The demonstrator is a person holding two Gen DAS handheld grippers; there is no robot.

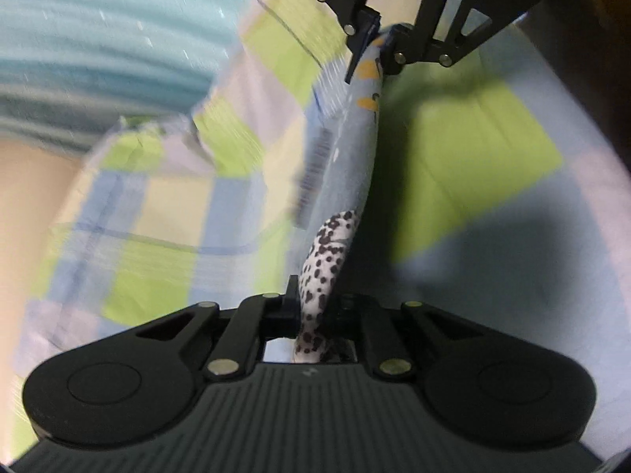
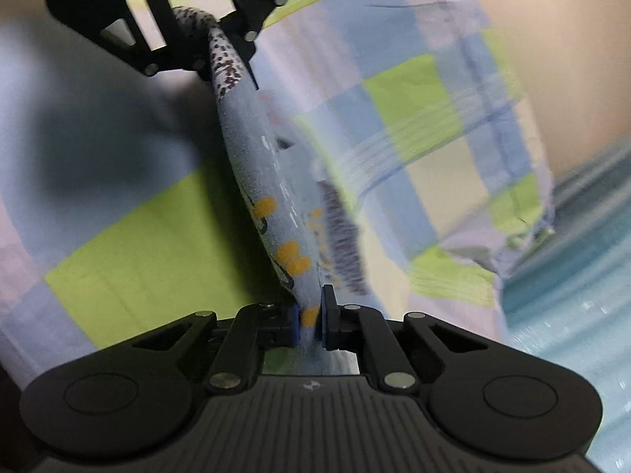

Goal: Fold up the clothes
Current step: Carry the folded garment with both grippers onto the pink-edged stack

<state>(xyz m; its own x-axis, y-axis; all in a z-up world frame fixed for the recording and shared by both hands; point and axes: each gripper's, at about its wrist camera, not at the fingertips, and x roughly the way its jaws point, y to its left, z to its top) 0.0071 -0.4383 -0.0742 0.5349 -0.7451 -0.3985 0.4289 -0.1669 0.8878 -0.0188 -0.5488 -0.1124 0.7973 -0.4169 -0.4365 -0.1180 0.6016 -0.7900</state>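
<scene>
Though bunched, garment (image 1: 355,149) between fingers (image 2: 326,315).

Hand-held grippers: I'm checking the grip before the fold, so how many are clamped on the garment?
2. The left hand-held gripper pinches the spotted end of the light-blue garment; the right hand-held gripper pinches the end with orange marks. The garment spans between them above the checked sheet.
</scene>
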